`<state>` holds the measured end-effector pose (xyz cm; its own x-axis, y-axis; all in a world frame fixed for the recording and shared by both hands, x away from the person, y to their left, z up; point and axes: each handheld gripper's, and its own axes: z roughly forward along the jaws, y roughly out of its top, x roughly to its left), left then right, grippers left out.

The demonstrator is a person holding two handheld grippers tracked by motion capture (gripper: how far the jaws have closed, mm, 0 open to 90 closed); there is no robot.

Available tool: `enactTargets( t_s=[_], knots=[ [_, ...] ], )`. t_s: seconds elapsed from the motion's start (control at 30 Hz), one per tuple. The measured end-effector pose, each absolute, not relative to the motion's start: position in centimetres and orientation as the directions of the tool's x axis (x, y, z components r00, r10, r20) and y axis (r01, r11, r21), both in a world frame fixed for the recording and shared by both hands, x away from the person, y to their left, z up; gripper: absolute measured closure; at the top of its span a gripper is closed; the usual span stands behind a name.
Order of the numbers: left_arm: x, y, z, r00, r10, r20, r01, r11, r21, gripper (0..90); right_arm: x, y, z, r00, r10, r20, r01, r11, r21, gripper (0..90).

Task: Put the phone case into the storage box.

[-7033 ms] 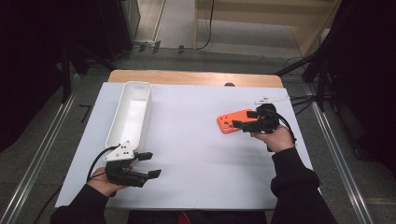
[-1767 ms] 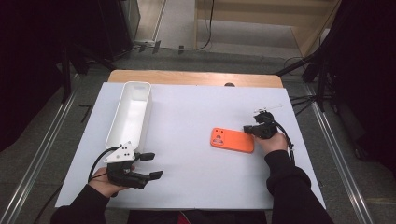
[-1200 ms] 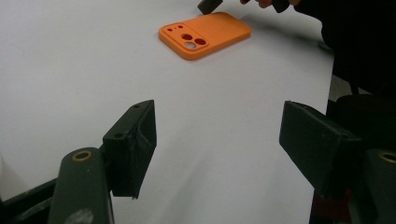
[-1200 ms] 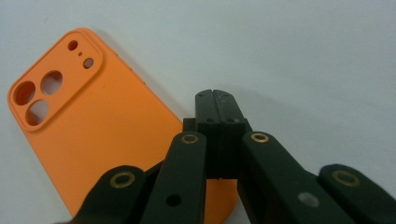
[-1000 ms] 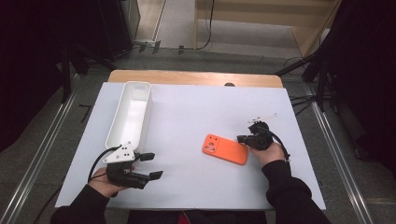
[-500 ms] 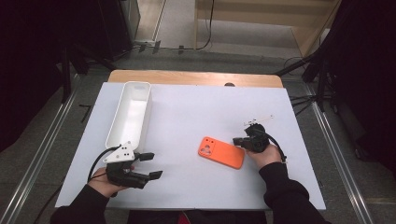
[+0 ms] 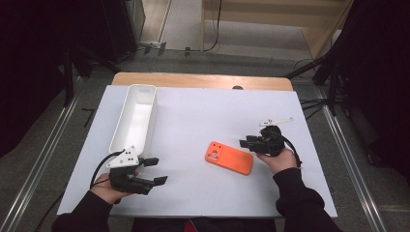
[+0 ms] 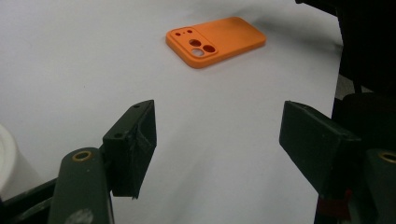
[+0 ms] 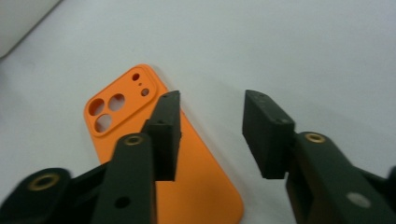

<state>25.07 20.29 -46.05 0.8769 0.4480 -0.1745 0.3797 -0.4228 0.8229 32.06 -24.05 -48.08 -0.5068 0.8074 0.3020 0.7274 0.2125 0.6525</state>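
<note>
We saw the flat orange plastic phone case [image 7: 229, 157] lying camera-holes up on the white-covered table [image 7: 203, 116], right of its middle. Our right claw [image 7: 247, 142] sat just beside the case's right end; its jaws had just been opening and stood apart, gripping nothing, one jaw over the case's edge. Our left claw [image 7: 155, 170] rested spread and empty near the table's front, just below the long white plastic tray [image 7: 136, 116].

1. Your orange phone case [image 7: 229, 157] looks like smooth, matt plastic.
2. The white tray [image 7: 135, 117] by the desk's left edge looks like smooth, slightly shiny plastic.
3. The desk [image 7: 203, 116] has a matt white top, with bare wood along its far edge.
4. Your right gripper [image 9: 212, 116] has dull black jaws.
</note>
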Motion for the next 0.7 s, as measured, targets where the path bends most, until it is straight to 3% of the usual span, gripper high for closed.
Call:
enactTargets(
  t_s=[0.33, 0.7],
  knots=[
    [25.1, 20.3, -46.1, 0.877, 0.449, -0.171, 0.378, -0.426, 0.822, 27.8, 30.0, -24.2, -46.9, -0.576, 0.751, 0.324, 0.684, 0.225, 0.694, 38.6],
    [25.2, 20.3, -46.1, 0.875, 0.454, -0.168, 0.38, -0.429, 0.819, 27.7, 27.6, -24.1, -47.0, -0.633, 0.706, 0.318, 0.648, 0.259, 0.716, 33.9]
  ],
)
